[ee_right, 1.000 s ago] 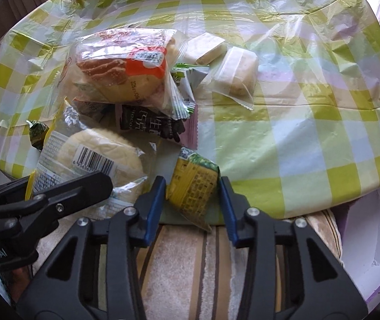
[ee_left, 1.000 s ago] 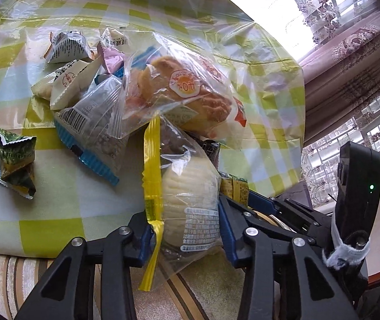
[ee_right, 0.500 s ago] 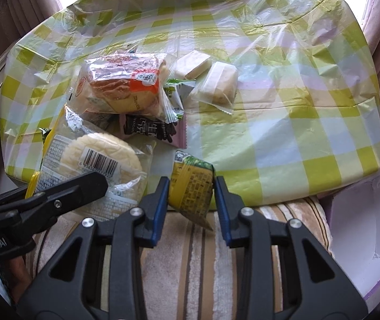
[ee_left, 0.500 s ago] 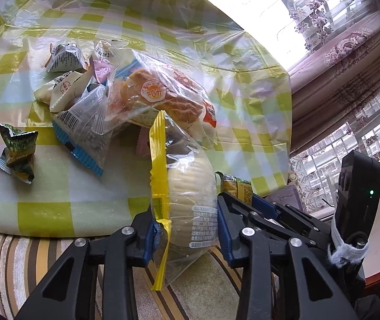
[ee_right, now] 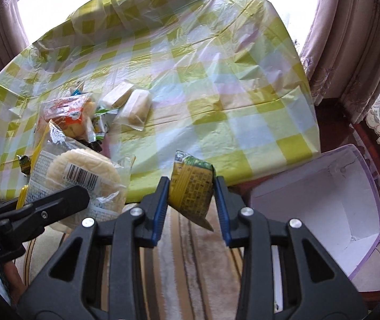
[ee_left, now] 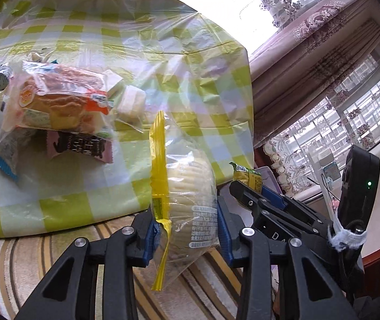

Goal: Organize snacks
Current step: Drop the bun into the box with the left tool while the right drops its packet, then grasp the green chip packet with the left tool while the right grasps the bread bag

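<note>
My left gripper (ee_left: 187, 229) is shut on a clear-wrapped pale round bun (ee_left: 190, 200) with a yellow seam strip, held past the table's near edge over the striped rug. The same bun (ee_right: 83, 176) shows at the left of the right wrist view. My right gripper (ee_right: 191, 200) is shut on a small yellow-green snack packet (ee_right: 191, 186), also lifted off the table. That packet (ee_left: 248, 177) peeks out beside the left gripper. A pile of snacks stays on the checked tablecloth (ee_right: 216, 85): a wrapped orange-labelled bread (ee_left: 62, 101), a dark packet (ee_left: 83, 146) and pale wrapped cakes (ee_right: 136, 104).
An open white box with a lilac rim (ee_right: 320, 208) stands on the floor at the right of the table. A striped rug (ee_right: 190, 266) lies below both grippers. Curtains (ee_left: 310, 61) and windows close off the far side.
Both grippers have pulled back and up from the table with their snacks, and swung right. The snack pile now sits farther off, and the white box has come into the right wrist view.
</note>
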